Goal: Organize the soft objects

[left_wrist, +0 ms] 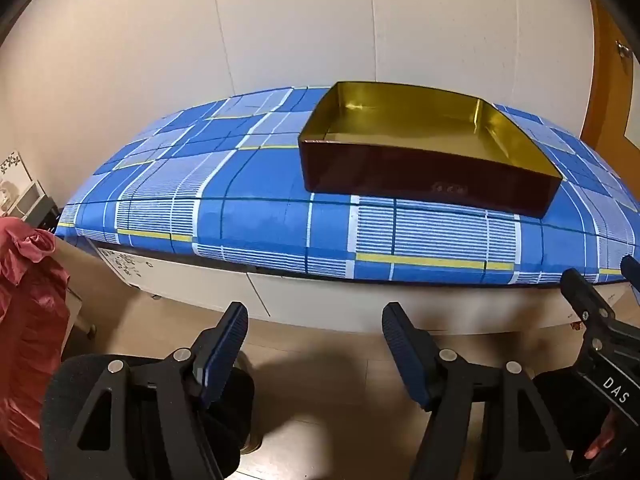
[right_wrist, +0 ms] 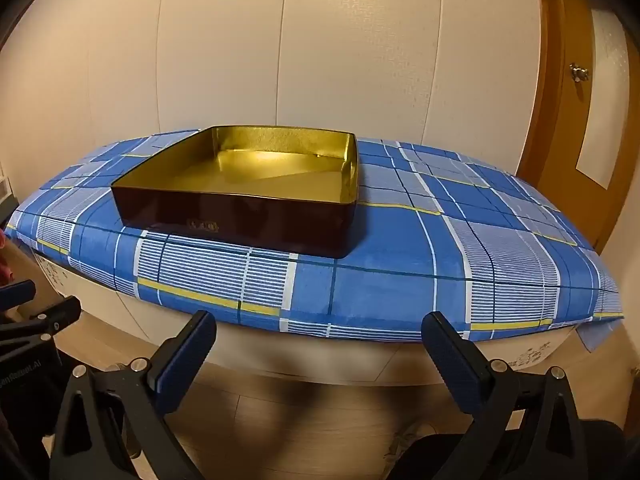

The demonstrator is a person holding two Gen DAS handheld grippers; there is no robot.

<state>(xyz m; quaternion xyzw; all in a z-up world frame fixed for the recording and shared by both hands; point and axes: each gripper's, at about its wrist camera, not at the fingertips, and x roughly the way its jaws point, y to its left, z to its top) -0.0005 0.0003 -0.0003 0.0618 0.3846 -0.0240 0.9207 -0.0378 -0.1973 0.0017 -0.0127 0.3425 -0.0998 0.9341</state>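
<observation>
Ahead of both your grippers, a blue plaid cloth (right_wrist: 360, 280) covers the table, its long axis running across your view. On it sits an empty gold-lined box (right_wrist: 240, 196), front wall facing you, left of centre from your right gripper (right_wrist: 320, 356). Both the right and the left gripper (left_wrist: 316, 344) hang spread and empty. A crumpled red fabric (left_wrist: 28, 300) lies far left; fetching it looks like your next move.

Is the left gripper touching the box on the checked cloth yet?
Apart. The left wrist view shows the left gripper open over bare floor, short of the table edge, while the box sits farther back on the checked cloth.
</observation>
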